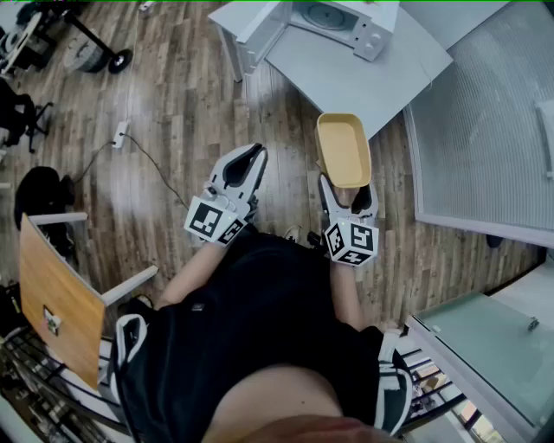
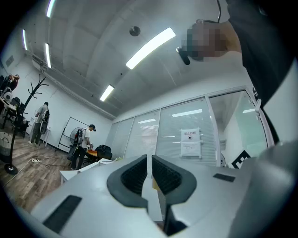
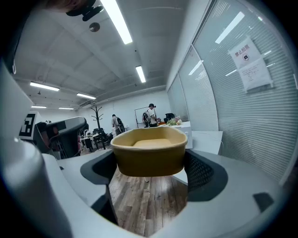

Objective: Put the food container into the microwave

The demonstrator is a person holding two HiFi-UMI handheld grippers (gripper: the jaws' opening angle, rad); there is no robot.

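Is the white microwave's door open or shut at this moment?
Open. In the head view the white microwave shows its round turntable inside, with its door swung out leftward.

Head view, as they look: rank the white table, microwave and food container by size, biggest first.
1. The white table, clearly largest.
2. The microwave and the food container look about alike. The container is held up nearer the camera in the right gripper, so I won't rank those two.
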